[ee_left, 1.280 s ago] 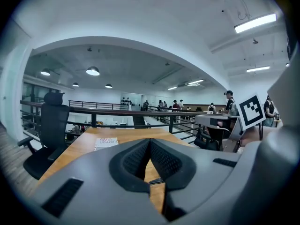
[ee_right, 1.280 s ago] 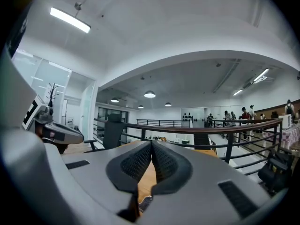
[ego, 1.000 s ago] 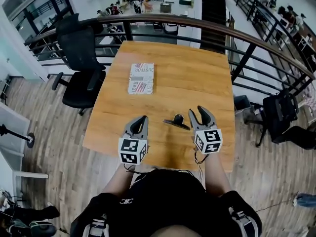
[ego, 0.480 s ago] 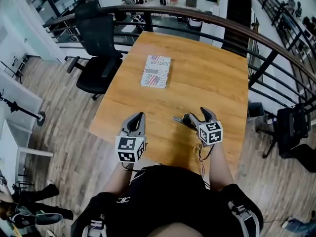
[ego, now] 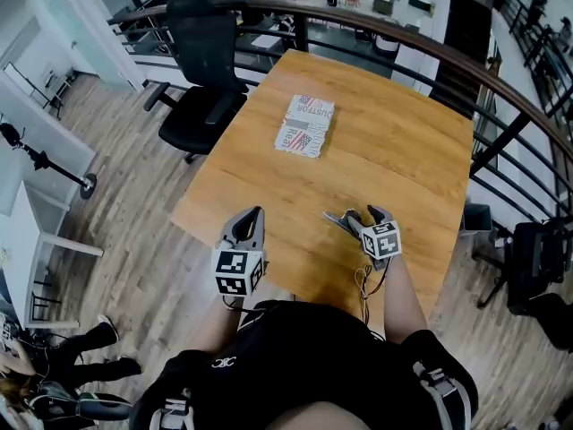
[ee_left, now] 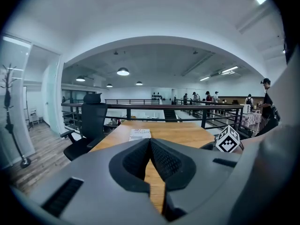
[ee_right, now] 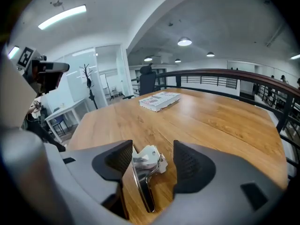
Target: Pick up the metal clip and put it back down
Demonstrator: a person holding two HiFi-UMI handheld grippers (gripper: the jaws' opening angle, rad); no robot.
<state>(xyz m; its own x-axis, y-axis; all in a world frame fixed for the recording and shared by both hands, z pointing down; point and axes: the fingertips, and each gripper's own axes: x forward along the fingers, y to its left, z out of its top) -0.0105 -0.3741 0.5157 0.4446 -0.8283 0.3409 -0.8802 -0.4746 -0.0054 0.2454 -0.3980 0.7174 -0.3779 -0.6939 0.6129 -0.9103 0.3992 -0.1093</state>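
On the wooden table (ego: 385,141), right of centre in the head view, our right gripper (ego: 363,214) stands with its jaws spread wide, having just been opening. The metal clip (ee_right: 143,167) lies between them on the wood, low in the right gripper view, close by the left-hand pad and clear of the other. We judge it released as the put-down ends. Our left gripper (ego: 254,215), lower left of centre, is clenched on nothing and held aside, one tool apparently sufficing. A flat printed box (ego: 305,125) sits well beyond, toward the top.
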